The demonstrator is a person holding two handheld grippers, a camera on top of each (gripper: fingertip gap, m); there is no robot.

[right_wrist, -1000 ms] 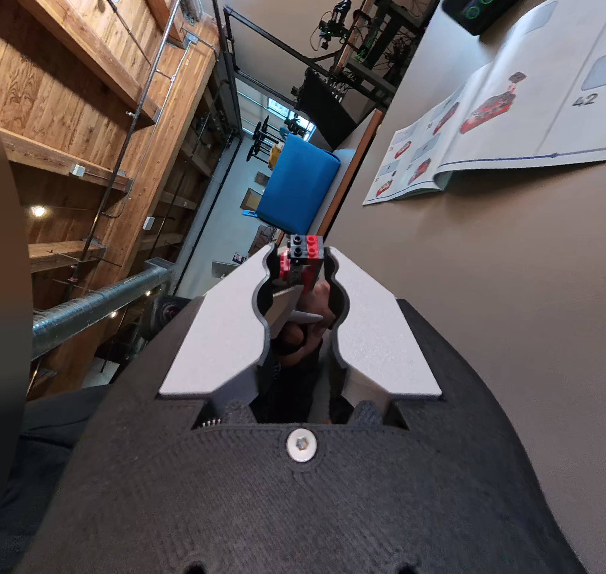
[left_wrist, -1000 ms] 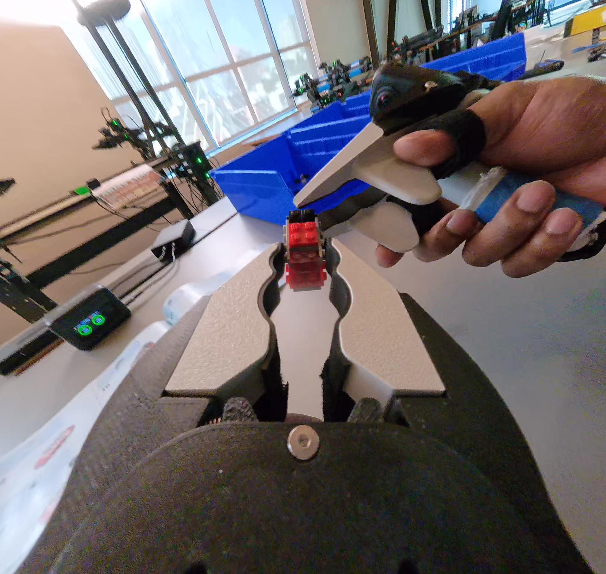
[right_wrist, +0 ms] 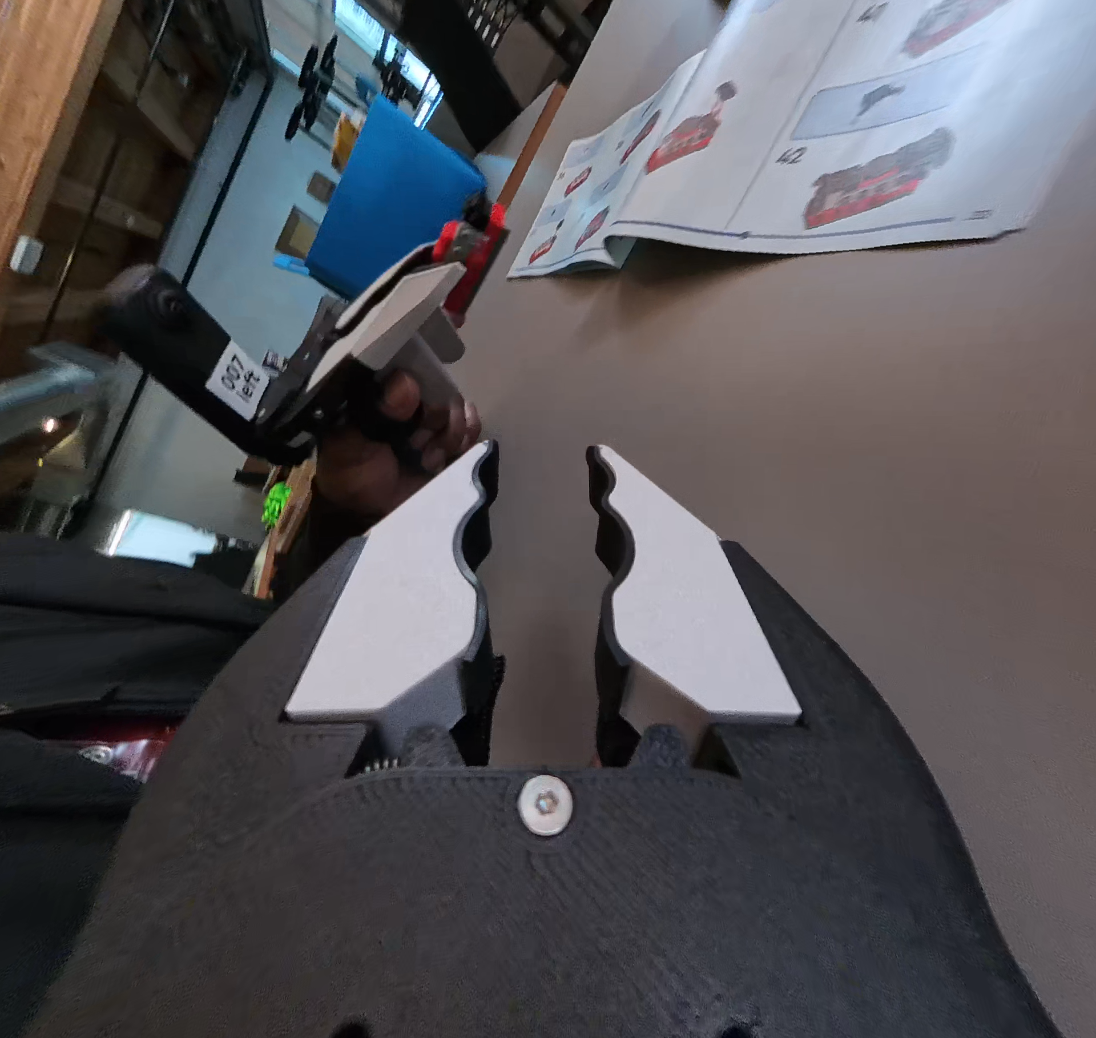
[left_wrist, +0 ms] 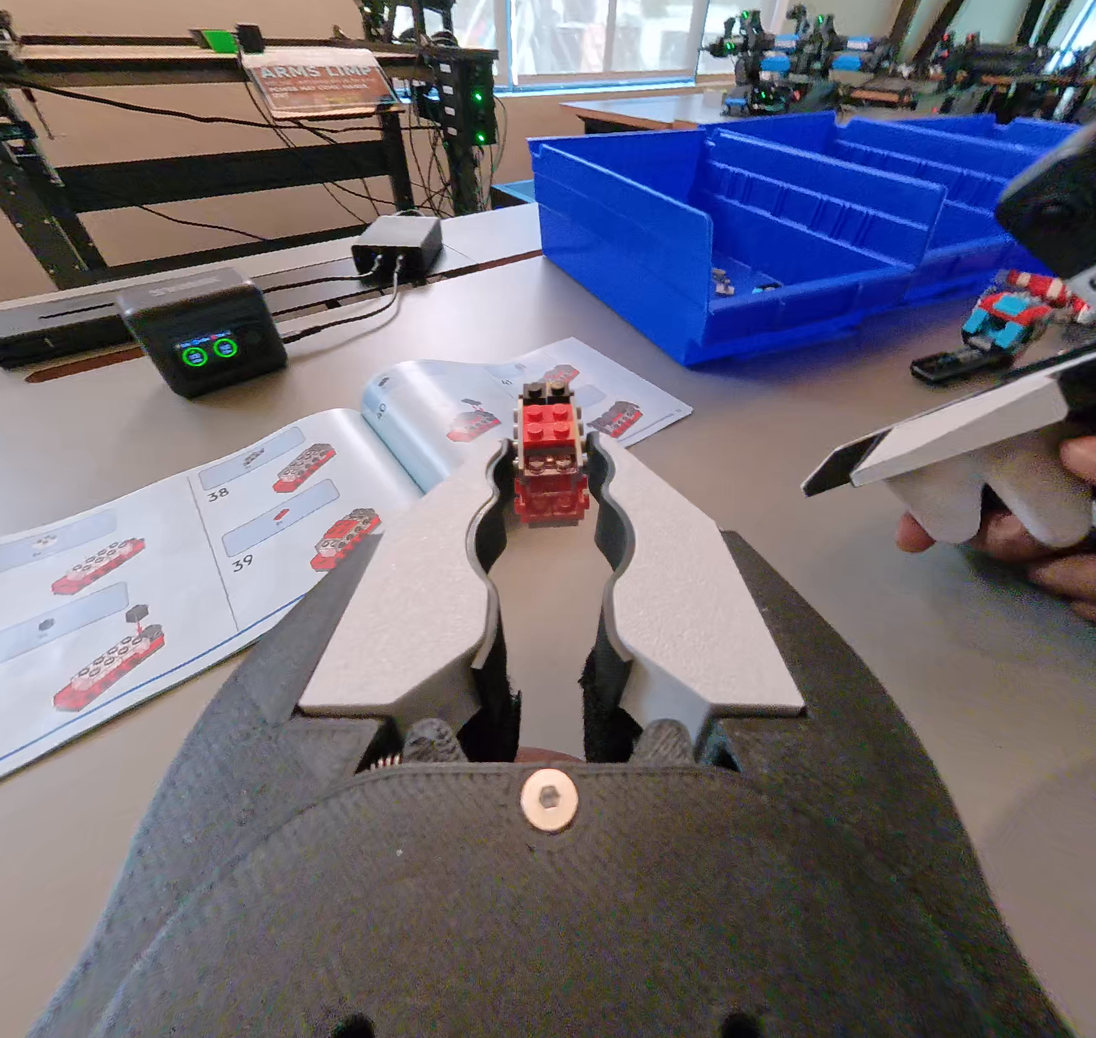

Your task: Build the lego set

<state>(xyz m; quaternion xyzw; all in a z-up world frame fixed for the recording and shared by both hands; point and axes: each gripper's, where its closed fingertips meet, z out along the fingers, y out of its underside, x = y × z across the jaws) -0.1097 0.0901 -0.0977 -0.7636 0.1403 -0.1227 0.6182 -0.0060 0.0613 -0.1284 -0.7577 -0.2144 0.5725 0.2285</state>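
Note:
My left gripper (left_wrist: 548, 455) is shut on a small red, grey and black lego assembly (left_wrist: 550, 464) and holds it above the grey table, over the open instruction booklet (left_wrist: 237, 511). The same assembly (right_wrist: 471, 244) shows in the right wrist view, clamped in the left gripper at upper left. My right gripper (right_wrist: 541, 455) is open and empty, apart from the assembly. It also shows at the right edge of the left wrist view (left_wrist: 830, 475), held by a hand.
A blue divided bin (left_wrist: 771, 238) stands at the back right with a few small pieces inside. A red, blue and white lego model (left_wrist: 1008, 315) lies in front of it. A black box with green lights (left_wrist: 201, 330) sits at the back left. The booklet (right_wrist: 800, 137) lies beyond my right gripper. There is about 12 cm between the tips of the two grippers.
My right gripper has let go of the lego assembly, opened and drawn back to the right. My left gripper still holds the assembly and has tilted down toward the table.

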